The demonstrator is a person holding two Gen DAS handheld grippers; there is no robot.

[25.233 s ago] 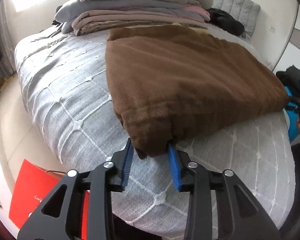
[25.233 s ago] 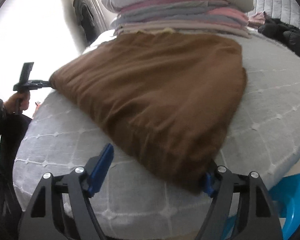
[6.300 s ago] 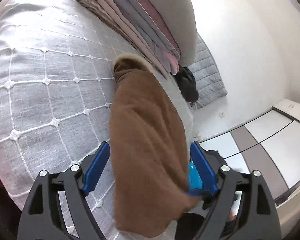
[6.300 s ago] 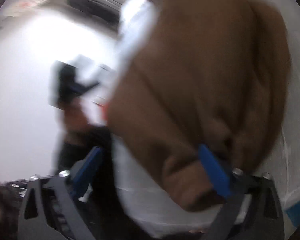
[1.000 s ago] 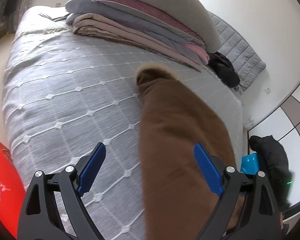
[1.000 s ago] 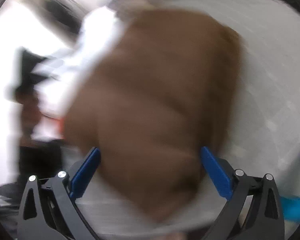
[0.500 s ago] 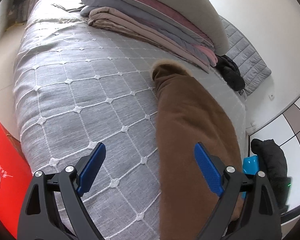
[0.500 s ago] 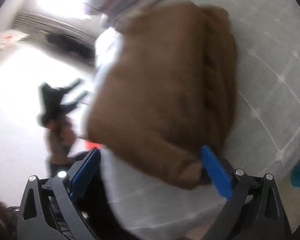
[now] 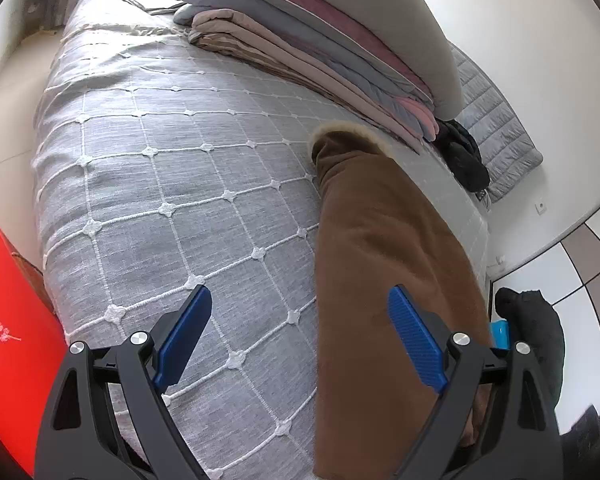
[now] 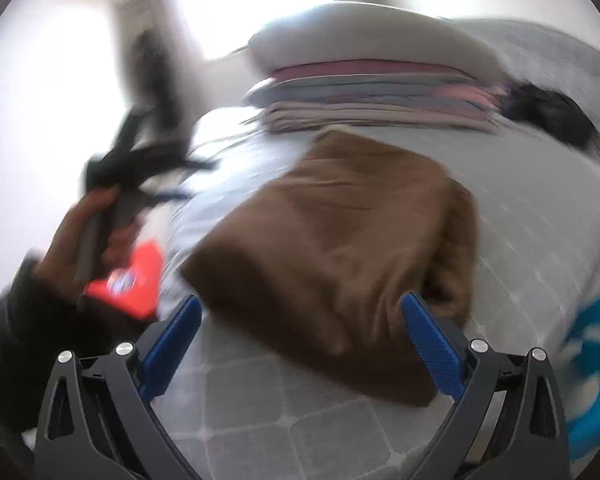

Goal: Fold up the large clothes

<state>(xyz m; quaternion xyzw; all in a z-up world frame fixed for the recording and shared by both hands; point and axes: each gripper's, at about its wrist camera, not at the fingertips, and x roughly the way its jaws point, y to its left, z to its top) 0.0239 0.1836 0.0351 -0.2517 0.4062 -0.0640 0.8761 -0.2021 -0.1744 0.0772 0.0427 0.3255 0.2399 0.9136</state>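
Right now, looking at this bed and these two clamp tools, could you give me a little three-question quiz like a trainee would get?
1. True or false: the left gripper is clamped on the brown garment.
2. Multiple choice: the brown garment lies on A) the floor, B) the grey quilted bedspread, C) the stack of folded bedding.
3. Fill in: the right gripper's jaws are ____.

Key: 1 false; 2 B; 3 open.
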